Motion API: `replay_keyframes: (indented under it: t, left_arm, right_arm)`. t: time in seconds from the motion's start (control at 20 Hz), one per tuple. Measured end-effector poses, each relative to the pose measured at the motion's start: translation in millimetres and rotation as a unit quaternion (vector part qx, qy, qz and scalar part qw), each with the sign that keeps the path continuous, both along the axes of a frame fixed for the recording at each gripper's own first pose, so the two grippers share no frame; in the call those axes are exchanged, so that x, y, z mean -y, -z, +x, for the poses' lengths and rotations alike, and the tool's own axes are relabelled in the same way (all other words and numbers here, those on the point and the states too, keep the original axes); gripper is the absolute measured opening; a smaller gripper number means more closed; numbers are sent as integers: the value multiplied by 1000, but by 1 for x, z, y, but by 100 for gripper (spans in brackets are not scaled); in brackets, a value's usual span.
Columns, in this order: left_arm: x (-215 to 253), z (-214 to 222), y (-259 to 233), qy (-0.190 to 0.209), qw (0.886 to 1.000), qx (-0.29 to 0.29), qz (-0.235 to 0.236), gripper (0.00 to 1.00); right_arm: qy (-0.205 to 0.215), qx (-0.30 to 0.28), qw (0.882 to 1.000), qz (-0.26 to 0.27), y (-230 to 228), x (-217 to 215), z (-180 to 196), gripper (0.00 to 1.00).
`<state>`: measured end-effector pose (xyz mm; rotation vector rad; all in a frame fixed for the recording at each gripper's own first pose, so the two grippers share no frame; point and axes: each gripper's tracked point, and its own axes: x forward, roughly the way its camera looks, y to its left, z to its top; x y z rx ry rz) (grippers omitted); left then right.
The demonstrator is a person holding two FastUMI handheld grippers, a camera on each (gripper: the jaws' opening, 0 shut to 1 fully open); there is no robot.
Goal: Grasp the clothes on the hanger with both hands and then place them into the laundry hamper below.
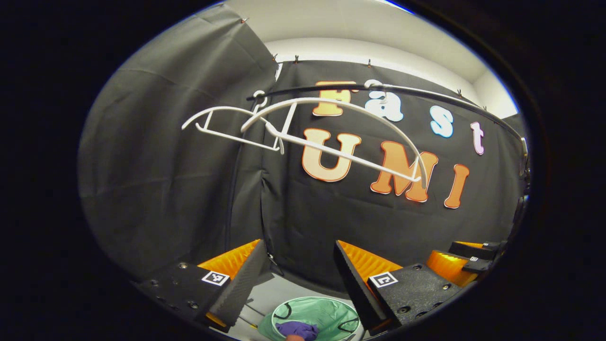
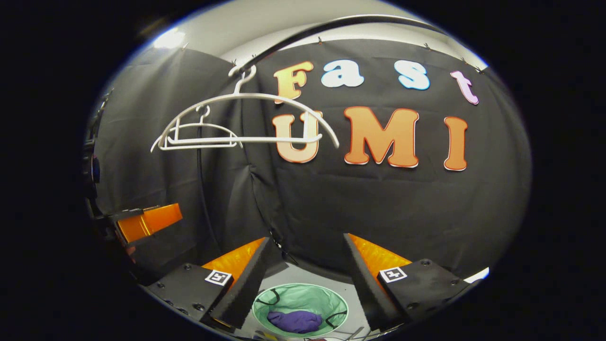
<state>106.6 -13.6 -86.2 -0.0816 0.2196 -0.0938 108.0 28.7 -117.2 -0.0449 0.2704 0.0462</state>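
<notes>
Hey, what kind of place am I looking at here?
Likely a staged laundry booth, not a real home: black cloth walls, bare white hangers on a rail, and a green hamper holding a purple garment.

- The left gripper (image 1: 299, 272) has its two ridged fingers spread wide apart with nothing between them.
- Below, seen in the gap between the fingers, stands a round pale-green fabric laundry hamper (image 1: 331, 310) with black loop handles.
- A crumpled purple cloth (image 1: 297, 329) lies inside the hamper.
- Two bare white plastic hangers, a near one (image 1: 341, 151) and a farther one (image 1: 227, 125), hang from a thin dark rail (image 1: 426, 94).
- The other gripper (image 1: 466, 260) shows at the right edge.
</notes>
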Motion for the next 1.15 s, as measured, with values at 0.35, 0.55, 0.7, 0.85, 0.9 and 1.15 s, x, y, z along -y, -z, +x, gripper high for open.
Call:
replay_keyframes:
  t: [0.35,0.55,0.7,0.85,0.9,1.15]
  left_arm:
    - [16,-43,-55,-44,997,55,-8,87]
    - [18,-66,-78,-62,995,76,-6,87]
    - [17,-82,-92,-75,993,93,2,89]
    - [24,-95,-97,-71,993,99,-1,96]
    - [25,-99,-98,-68,993,100,-2,99]
    - [32,-113,-106,-69,991,113,0,95]
  right_arm:
    - [0,48,999,22,-63,47,-38,93]
    - [0,73,997,27,-88,66,-58,93]
    - [-2,85,996,34,-97,75,-73,93]
    - [-4,94,995,41,-102,81,-85,93]
    - [-4,96,995,42,-104,82,-90,93]
    - [-9,104,994,32,-111,87,-109,93]
